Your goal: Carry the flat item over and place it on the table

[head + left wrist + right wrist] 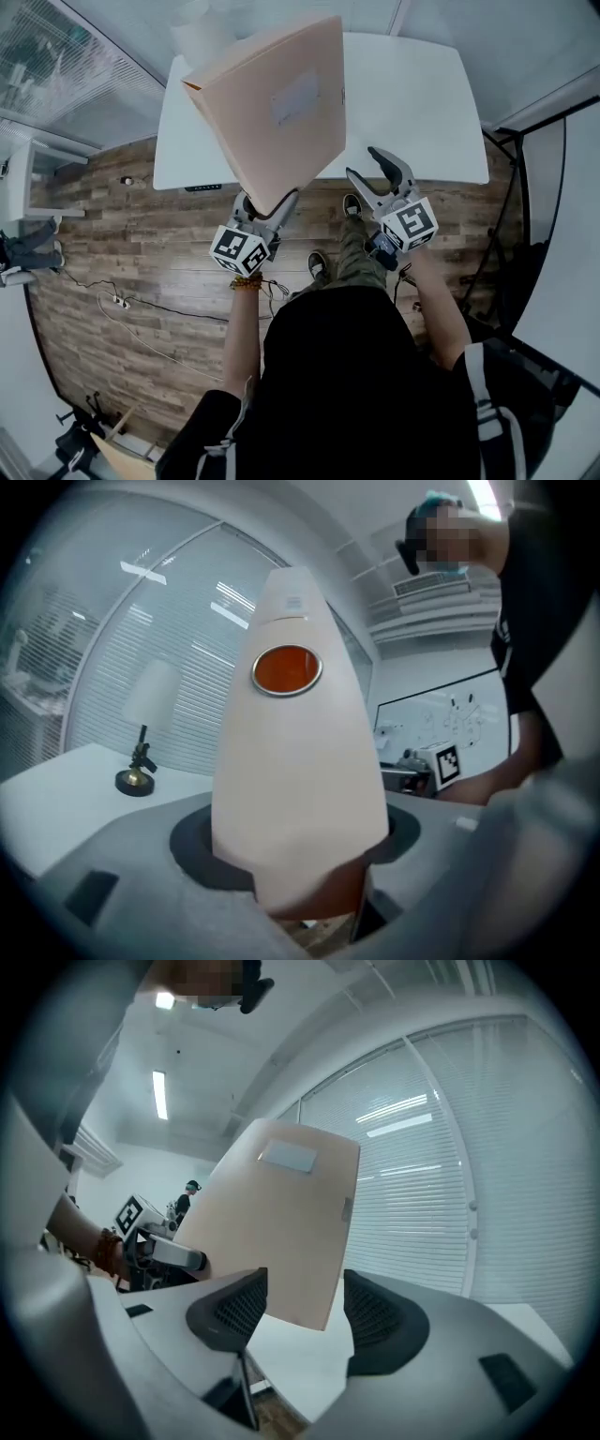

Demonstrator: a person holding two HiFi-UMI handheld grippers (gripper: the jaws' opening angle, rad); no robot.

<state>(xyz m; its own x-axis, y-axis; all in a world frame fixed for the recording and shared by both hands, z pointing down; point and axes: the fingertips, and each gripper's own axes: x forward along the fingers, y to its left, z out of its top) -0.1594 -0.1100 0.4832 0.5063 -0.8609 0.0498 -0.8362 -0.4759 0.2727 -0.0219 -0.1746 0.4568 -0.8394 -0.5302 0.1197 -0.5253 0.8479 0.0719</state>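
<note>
A flat peach folder point(277, 103) with a pale label stands tilted up over the near edge of the white table point(417, 103). My left gripper point(267, 206) is shut on its lowest corner; in the left gripper view the folder point(295, 761) rises from between the jaws and shows a round orange-lined hole point(287, 670). My right gripper point(364, 164) is open just right of the folder, level with the table's front edge and not touching it. In the right gripper view, the folder point(281, 1232) shows beyond the gap of the right gripper point(305, 1318), whose pads hold nothing.
A small desk lamp point(142, 742) stands on the table point(56, 794) by the blind-covered glass wall. The floor point(141, 272) is wood, with a power strip and cables point(117, 302) at the left. My legs and shoes point(352, 239) are below the table edge. Another person point(190, 1194) stands far off.
</note>
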